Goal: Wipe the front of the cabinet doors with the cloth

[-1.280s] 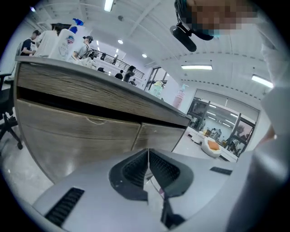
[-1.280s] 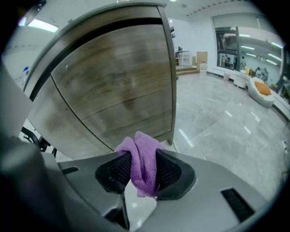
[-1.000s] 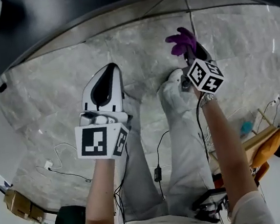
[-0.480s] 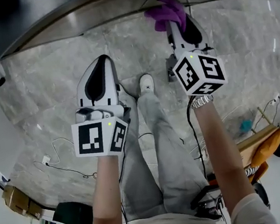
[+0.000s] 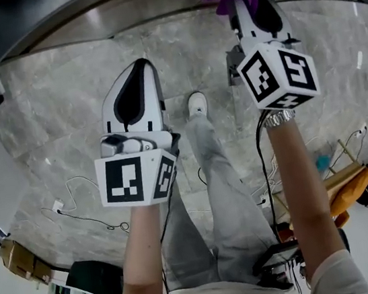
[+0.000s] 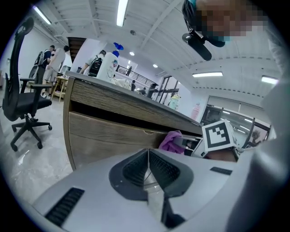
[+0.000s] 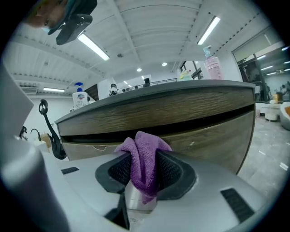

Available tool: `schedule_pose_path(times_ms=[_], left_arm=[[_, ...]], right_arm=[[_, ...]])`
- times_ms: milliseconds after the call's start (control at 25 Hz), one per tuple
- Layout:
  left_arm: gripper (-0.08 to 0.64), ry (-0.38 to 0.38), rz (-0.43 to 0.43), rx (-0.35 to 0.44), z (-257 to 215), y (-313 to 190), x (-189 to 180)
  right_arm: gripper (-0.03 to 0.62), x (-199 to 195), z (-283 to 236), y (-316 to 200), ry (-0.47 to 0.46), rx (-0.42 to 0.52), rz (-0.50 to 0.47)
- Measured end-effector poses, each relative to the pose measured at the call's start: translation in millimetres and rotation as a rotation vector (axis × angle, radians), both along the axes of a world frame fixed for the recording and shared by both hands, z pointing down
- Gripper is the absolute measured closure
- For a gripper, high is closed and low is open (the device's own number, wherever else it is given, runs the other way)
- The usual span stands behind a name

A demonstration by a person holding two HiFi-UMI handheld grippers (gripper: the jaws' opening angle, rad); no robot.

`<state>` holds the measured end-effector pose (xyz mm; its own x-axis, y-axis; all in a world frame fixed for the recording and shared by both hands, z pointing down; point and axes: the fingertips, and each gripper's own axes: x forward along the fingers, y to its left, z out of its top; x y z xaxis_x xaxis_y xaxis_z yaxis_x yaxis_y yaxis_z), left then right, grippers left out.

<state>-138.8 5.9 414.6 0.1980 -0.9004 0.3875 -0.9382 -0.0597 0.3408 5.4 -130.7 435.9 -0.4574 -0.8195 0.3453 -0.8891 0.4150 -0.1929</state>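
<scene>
Jaws of right gripper (image 7: pixel 144 168) pinching purple cloth (image 7: pixel 143 152) by cabinet door (image 7: pixel 206 136), left gripper (image 6: pixel 148 166) jaws together, empty, spray bottle (image 7: pixel 80 99) above

1. Grey marble-look tiled floor (image 5: pixel 65 125), glossy.
2. Thin dark cable (image 5: pixel 92 218) lay loose on the floor at left, with a white plug (image 5: pixel 57 207) at its end.
3. Cardboard box (image 5: pixel 16 260) sat on the floor at the lower left edge.
4. Person's white shoe (image 5: pixel 196 103) stood on the floor mid-frame. A small dark object (image 5: pixel 233 73) was near it on the right; could not tell what.
5. Cabinet (image 7: pixel 190 113) stood on the floor, wood-grain front under a dark cabinet top (image 7: pixel 172 88).
6. On that top stood a blue-headed spray bottle (image 7: pixel 79 97) and a pink bottle (image 7: pixel 212 63), upright and well apart.
7. Black office chair (image 6: pixel 27 103) stood on the floor beyond the cabinet's end in the left gripper view.
</scene>
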Motion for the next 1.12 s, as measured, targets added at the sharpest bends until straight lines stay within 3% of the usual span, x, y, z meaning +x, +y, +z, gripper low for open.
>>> schedule_pose_path(times_ms=[240,640,880,1120], left_arm=[[0.543,0.002,0.033,-0.01,5.6,19.4,-53.3],[0.543,0.007,-0.034,-0.013,5.1,36.6,-168.3],[0.543,0.004,-0.092,-0.008,8.2,47.4,-220.4],[0.543,-0.003,-0.122,-0.017,12.6,61.7,-230.7]], right_arm=[[0.457,-46.4,4.1,12.8,-0.019,-0.02,0.089],[0.457,-152.0,2.1,49.2,-0.007,-0.025,0.099],[0.459,-223.5,7.0,73.8,0.004,-0.027,-0.008],[0.457,-280.1,8.0,99.5,-0.007,-0.023,-0.171]])
